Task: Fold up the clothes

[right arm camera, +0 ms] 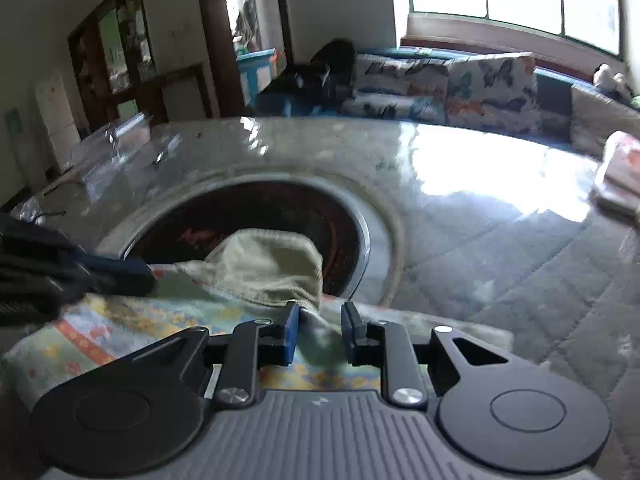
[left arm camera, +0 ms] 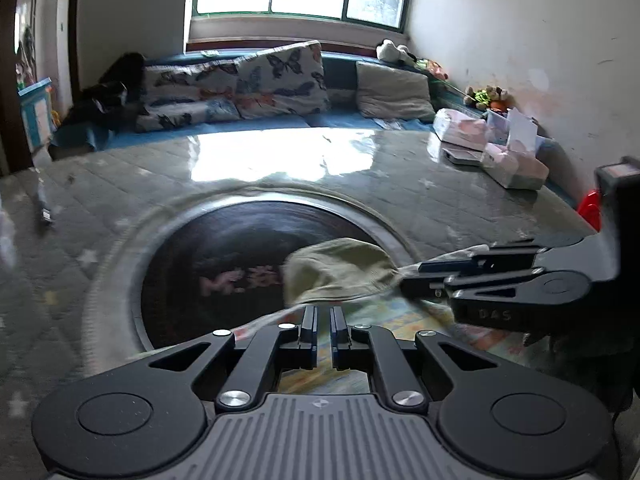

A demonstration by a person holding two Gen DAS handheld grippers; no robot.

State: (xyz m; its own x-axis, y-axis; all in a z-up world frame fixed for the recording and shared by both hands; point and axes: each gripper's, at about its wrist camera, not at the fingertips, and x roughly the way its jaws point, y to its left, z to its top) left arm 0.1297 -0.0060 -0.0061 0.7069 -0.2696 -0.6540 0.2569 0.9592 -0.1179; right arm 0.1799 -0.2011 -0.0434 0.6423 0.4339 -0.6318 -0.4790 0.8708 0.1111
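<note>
A garment with a colourful pattern (left arm camera: 400, 320) and a plain olive inner side (left arm camera: 340, 268) lies over the near edge of the table, partly folded over the dark round inset. My left gripper (left arm camera: 324, 334) is nearly shut above the cloth edge; I cannot tell if cloth is between its pads. My right gripper (right arm camera: 320, 332) is open, with a ridge of the garment (right arm camera: 260, 264) between its fingers. The right gripper also shows in the left wrist view (left arm camera: 436, 276), at the garment's right side. The left gripper shows in the right wrist view (right arm camera: 132, 276), at the garment's left side.
The table (left arm camera: 280, 160) has a glossy quilted cover and a dark round inset (left arm camera: 224, 248). Pink packets and boxes (left arm camera: 492, 144) sit at its far right. A bench with butterfly cushions (left arm camera: 240, 80) runs under the window. Clear plastic bags (right arm camera: 116, 140) lie at the table's far left.
</note>
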